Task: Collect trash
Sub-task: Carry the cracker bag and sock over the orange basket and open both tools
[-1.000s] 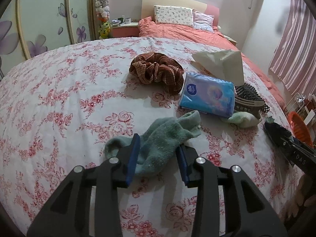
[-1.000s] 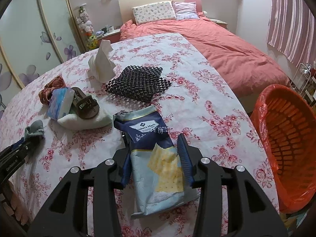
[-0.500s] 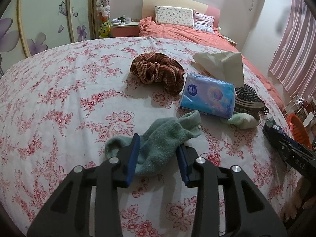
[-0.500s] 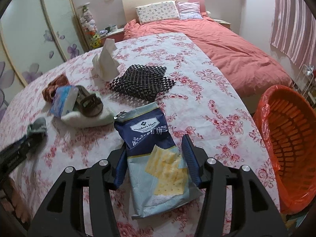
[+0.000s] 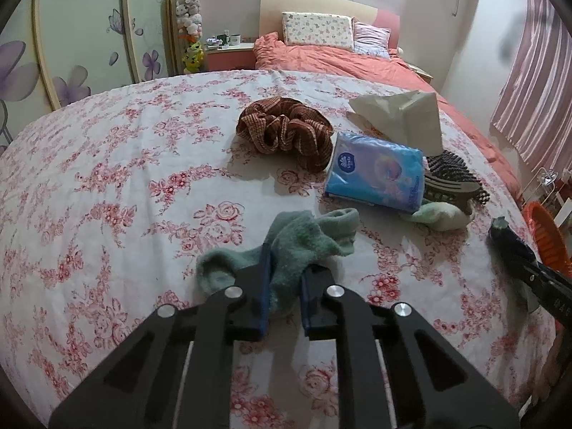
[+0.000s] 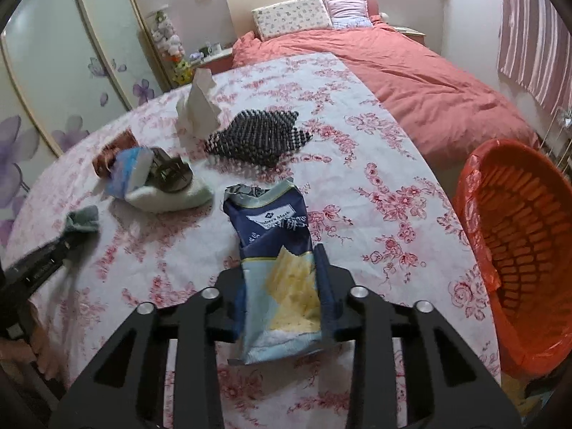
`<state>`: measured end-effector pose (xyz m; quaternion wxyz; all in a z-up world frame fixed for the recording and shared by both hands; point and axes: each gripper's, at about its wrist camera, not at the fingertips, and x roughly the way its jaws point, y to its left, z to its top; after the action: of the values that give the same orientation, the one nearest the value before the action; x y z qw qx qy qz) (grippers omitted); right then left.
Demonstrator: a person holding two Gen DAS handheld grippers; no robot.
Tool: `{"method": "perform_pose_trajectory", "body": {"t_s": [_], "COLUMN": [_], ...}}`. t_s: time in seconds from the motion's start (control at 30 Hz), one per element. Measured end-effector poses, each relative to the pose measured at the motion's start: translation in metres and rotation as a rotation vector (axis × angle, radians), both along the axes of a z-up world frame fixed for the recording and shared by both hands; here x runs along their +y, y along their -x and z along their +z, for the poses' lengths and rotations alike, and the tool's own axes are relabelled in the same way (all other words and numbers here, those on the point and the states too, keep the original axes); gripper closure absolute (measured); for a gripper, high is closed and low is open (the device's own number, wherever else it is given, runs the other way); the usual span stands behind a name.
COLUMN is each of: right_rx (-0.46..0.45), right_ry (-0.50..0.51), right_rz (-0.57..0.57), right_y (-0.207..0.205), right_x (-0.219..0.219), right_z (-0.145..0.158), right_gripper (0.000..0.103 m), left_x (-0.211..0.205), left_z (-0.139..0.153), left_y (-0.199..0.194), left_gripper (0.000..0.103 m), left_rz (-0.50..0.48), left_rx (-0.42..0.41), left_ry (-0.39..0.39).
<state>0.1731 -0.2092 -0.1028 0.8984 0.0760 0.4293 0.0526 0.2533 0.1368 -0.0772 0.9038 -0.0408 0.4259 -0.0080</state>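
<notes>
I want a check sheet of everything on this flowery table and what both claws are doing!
Surface: table under white cloth with pink roses.
Job's things: blue cracker bag, torn open; orange plastic bin with liner beside the table; crumpled white tissue.
Clutter: teal fuzzy sock; brown scrunchie; blue tissue pack; black beaded mat; pale green sock under a dark hair claw clip.
Claws: left claw just closed, shut on the teal sock; right claw just closing, pressing the cracker bag.
Cables: nothing seen.
Surroundings: coral bed, flower-painted wardrobe doors, striped pink curtain.
</notes>
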Motion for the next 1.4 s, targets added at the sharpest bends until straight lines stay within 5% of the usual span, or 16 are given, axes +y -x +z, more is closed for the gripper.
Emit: {"method": "perform_pose_trajectory", "body": {"t_s": [0.47, 0.9, 1.4], "right_rx": [-0.154, -0.296, -0.290], "right_ry": [-0.056, -0.102, -0.183], "right_rz": [-0.063, -0.271, -0.476], "right_y": [0.025, 0.065, 0.062], "right_x": [-0.035, -0.126, -0.229], "right_z": [0.060, 0.095, 0.070], "right_gripper": [0.072, 0.072, 0.070], "left_x": [-0.049, -0.175, -0.346], "left_z": [0.060, 0.105, 0.083], "left_y": [0.027, 0.053, 0.044], "left_gripper": [0.089, 0.089, 0.089], "left_rz": [-0.115, -0.382, -0.704], "left_rx": [-0.118, -0.191, -0.122], "left_ry": [0.085, 0.159, 0.185]}}
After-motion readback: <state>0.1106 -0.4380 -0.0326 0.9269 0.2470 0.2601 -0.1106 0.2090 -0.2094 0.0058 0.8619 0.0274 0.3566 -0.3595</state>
